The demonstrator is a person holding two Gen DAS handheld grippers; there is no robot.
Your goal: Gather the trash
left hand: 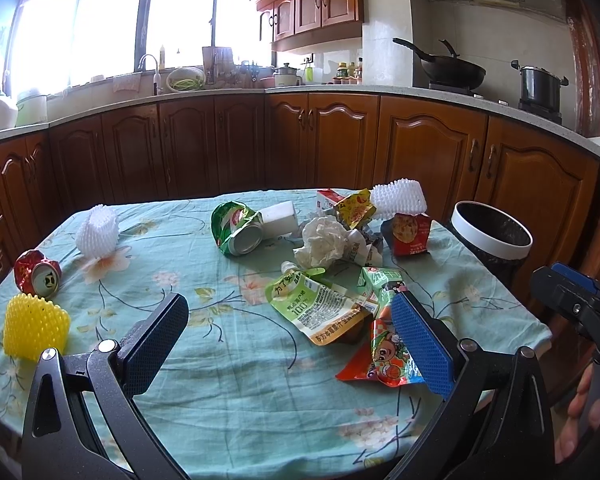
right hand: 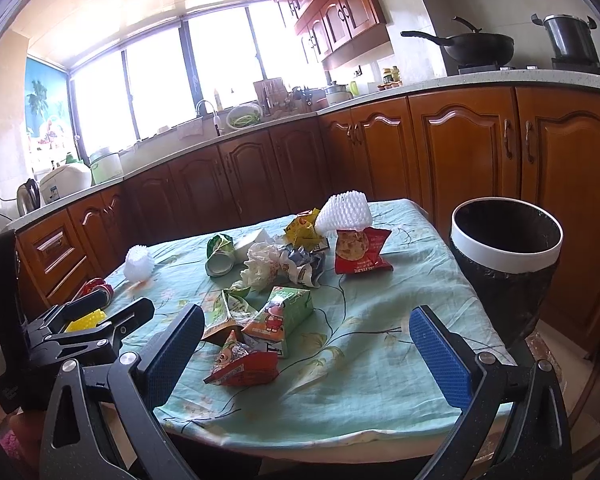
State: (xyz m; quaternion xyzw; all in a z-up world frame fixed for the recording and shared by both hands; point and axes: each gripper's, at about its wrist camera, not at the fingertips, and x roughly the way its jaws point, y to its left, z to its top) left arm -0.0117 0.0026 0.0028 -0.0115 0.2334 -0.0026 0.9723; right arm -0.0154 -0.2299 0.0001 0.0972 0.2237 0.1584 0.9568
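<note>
Left claw (left hand: 296, 336) hangs wide open and empty over the near edge of the table (left hand: 236, 412), with a crushed red can (left hand: 37, 274) and a yellow foam net (left hand: 34, 332) by the left edge and the wrappers (left hand: 328, 308) piled toward the right, likely because the bin (left hand: 494, 240) stands off that right edge. Right claw (right hand: 308, 354), seen from its own camera, is just as wide open and holds nothing, poised at the near edge beside a red snack packet (right hand: 244, 364) and a green juice carton (right hand: 288, 314), with the bin (right hand: 506, 248) close by for a short drop.
</note>
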